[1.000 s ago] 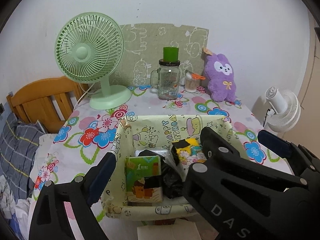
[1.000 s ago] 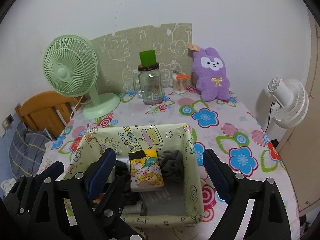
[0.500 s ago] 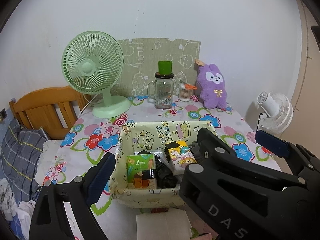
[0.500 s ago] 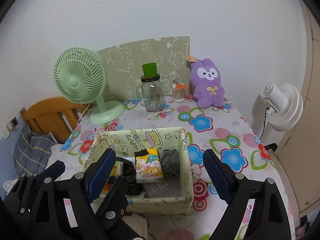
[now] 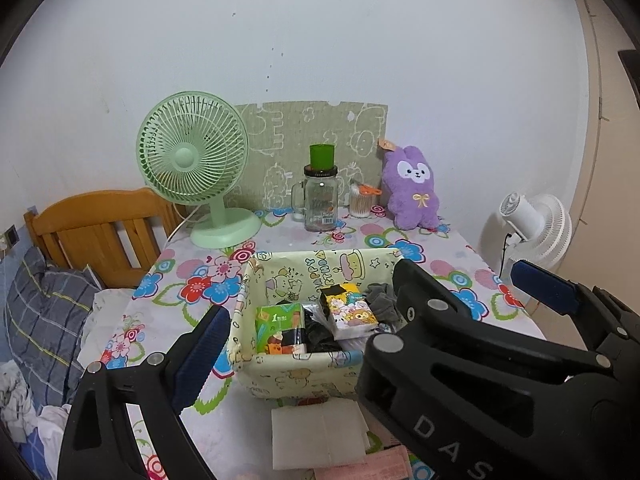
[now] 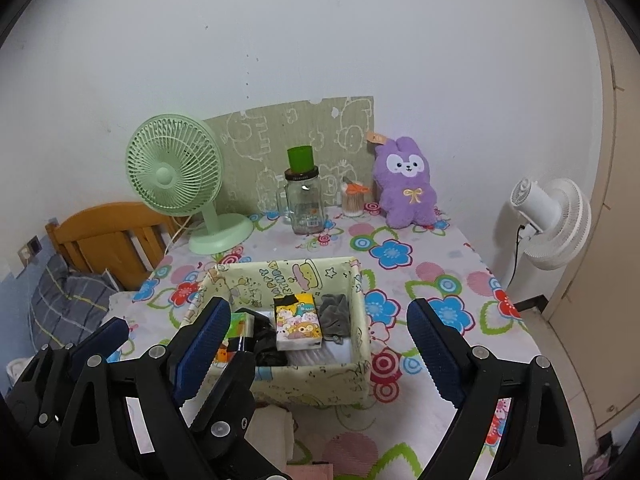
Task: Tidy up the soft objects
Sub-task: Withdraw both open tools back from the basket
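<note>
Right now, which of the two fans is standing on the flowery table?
The green fan, whose round base rests on the floral tablecloth at back left. The white fan stands off the table's right edge.

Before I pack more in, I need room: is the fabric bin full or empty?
Partly full. The fabric bin holds tissue packs and grey cloth; pale floor shows.

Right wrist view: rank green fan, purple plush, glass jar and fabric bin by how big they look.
1. Fabric bin, though it's nearest the camera.
2. Green fan.
3. Purple plush.
4. Glass jar.
</note>
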Action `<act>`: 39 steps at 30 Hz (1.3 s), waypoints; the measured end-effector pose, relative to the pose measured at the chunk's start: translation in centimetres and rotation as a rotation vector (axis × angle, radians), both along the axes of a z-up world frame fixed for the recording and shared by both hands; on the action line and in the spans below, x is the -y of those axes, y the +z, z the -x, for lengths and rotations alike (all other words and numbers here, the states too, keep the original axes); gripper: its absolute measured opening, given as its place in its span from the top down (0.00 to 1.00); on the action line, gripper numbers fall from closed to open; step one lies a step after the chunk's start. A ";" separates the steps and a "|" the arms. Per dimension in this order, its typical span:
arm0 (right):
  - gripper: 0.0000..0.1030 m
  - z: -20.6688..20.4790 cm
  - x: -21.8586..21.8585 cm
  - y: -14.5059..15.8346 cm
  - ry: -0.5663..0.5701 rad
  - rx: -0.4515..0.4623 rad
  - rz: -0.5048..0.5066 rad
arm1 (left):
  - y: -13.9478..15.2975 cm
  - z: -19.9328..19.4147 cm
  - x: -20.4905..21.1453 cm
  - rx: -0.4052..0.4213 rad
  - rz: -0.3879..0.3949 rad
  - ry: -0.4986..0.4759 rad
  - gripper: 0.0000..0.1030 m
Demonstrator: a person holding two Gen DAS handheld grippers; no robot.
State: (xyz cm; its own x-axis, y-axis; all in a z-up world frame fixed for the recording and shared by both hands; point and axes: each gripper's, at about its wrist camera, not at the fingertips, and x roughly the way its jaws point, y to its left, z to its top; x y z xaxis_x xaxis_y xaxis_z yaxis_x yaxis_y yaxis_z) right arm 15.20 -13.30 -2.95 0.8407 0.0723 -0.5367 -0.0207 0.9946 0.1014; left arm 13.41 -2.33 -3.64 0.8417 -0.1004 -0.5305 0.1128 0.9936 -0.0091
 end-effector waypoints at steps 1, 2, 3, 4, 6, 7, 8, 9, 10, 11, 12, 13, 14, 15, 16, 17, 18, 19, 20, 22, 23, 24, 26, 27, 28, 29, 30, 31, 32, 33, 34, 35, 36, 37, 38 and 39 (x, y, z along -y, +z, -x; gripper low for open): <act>0.08 0.3 0.1 0.1 0.000 0.004 0.000 | 0.1 0.3 0.0 0.003 0.001 -0.001 0.07; 0.08 0.6 0.0 0.2 0.000 0.008 0.001 | 0.1 0.6 0.0 0.005 0.002 -0.002 0.07; 0.08 0.9 0.1 0.3 -0.001 0.012 0.001 | 0.2 0.8 0.0 0.007 0.002 -0.003 0.07; 0.08 1.3 0.2 0.3 -0.001 0.015 0.001 | 0.2 1.2 0.1 0.010 0.002 -0.004 0.07; 0.08 1.8 0.3 0.5 -0.001 0.019 0.000 | 0.3 1.7 0.2 0.014 0.000 -0.006 0.07; 0.08 2.1 0.3 0.5 -0.001 0.021 0.000 | 0.3 1.9 0.3 0.016 -0.001 -0.006 0.07; 0.08 2.3 0.3 0.5 0.000 0.022 -0.001 | 0.3 2.3 0.3 0.018 -0.002 -0.007 0.07; 0.07 2.6 0.3 0.5 0.001 0.024 0.000 | 0.3 2.5 0.3 0.020 -0.002 -0.007 0.07; 0.06 2.9 0.3 0.6 0.004 0.030 0.004 | 0.3 2.9 0.4 0.022 -0.002 -0.007 0.07; 0.04 3.2 0.3 0.6 0.006 0.033 0.007 | 0.3 3.1 0.4 0.025 -0.003 -0.007 0.07; 0.03 3.6 0.3 0.6 0.007 0.037 0.007 | 0.3 3.4 0.5 0.027 -0.003 -0.008 0.07; 0.02 3.8 0.3 0.6 0.006 0.039 0.007 | 0.3 3.6 0.5 0.030 -0.006 -0.009 0.07; 0.02 4.1 0.4 0.6 0.006 0.040 0.006 | 0.3 3.8 0.5 0.032 -0.008 -0.011 0.07; 0.02 4.4 0.4 0.5 0.005 0.040 0.005 | 0.3 4.0 0.6 0.035 -0.010 -0.013 0.07; 0.02 4.7 0.5 0.5 0.004 0.042 0.004 | 0.2 4.2 0.6 0.037 -0.010 -0.014 0.07; 0.02 4.8 0.5 0.5 0.003 0.044 0.004 | 0.2 4.4 0.6 0.039 -0.010 -0.014 0.07; 0.02 5.1 0.5 0.6 0.002 0.046 0.004 | 0.2 4.6 0.6 0.041 -0.010 -0.015 0.07; 0.02 5.4 0.5 0.5 0.002 0.048 0.005 | 0.2 4.8 0.6 0.043 -0.010 -0.016 0.07; 0.02 5.4 0.5 0.6 0.002 0.049 0.005 | 0.1 5.0 0.7 0.044 -0.010 -0.016 0.07; 0.02 6.0 0.5 0.5 0.003 0.063 0.007 | 0.0 5.3 0.7 0.045 -0.010 -0.019 0.07; 0.02 6.2 0.5 0.4 0.005 0.066 0.012 | -0.1 5.5 0.8 0.047 -0.010 -0.019 0.07; 0.02 6.2 0.4 0.3 0.006 0.064 0.013 | -0.3 5.7 0.8 0.045 -0.010 -0.019 0.07; 0.02 6.5 0.4 0.1 0.004 0.062 0.014 | -0.5 5.9 0.7 0.043 -0.010 -0.022 0.07; 0.02 6.7 0.5 -0.1 0.003 0.060 0.013 | -0.6 6.0 0.7 0.043 -0.013 -0.024 0.07; 0.02 6.9 0.5 -0.2 0.003 0.059 0.010 | -0.6 6.2 0.7 0.045 -0.017 -0.024 0.07; 0.02 7.0 0.4 -0.3 0.005 0.058 0.007 | -0.7 6.4 0.7 0.050 -0.022 -0.021 0.07; 0.02 7.1 0.4 -0.4 0.007 0.057 0.009 | -0.8 6.5 0.7 0.055 -0.026 -0.018 0.07; 0.02 7.3 0.4 -0.6 0.004 0.058 0.016 | -0.9 6.6 0.7 0.056 -0.028 -0.019 0.07; 0.02 7.5 0.4 -0.7 0.004 0.059 0.018 | -1.0 6.8 0.7 0.056 -0.030 -0.022 0.07; 0.02 7.6 0.3 -0.8 0.003 0.058 0.018 | -1.1 6.9 0.8 0.055 -0.032 -0.024 0.07; 0.02 7.8 0.4 -1.0 0.002 0.057 0.016 | -1.3 7.0 0.8 0.055 -0.033 -0.026 0.07; 0.02 7.9 0.4 -1.2 -0.001 0.056 0.014 | -1.5 7.1 0.8 0.054 -0.034 -0.030 0.07; 0.02 8.1 0.4 -1.4 -0.001 0.053 0.014 | -1.7 7.2 0.8 0.052 -0.032 -0.034 0.07; 0.02 8.2 0.4 -1.5 0.000 0.050 0.013 | -1.9 7.2 0.8 0.049 -0.031 -0.035 0.07; 0.02 8.2 0.4 -1.7 0.000 0.047 0.012 | -2.1 7.3 0.8 0.044 -0.030 -0.035 0.07; 0.02 8.3 0.4 -2.0 0.001 0.042 0.014 | -2.4 7.3 0.8 0.039 -0.028 -0.034 0.07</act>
State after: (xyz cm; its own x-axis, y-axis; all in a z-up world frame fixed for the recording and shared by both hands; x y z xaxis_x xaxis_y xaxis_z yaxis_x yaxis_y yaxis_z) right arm 6.91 -13.66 -4.94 0.8626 0.0658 -0.5016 -0.0254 0.9959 0.0869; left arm 6.09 -3.14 -6.04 0.8581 -0.1146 -0.5006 0.1459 0.9890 0.0238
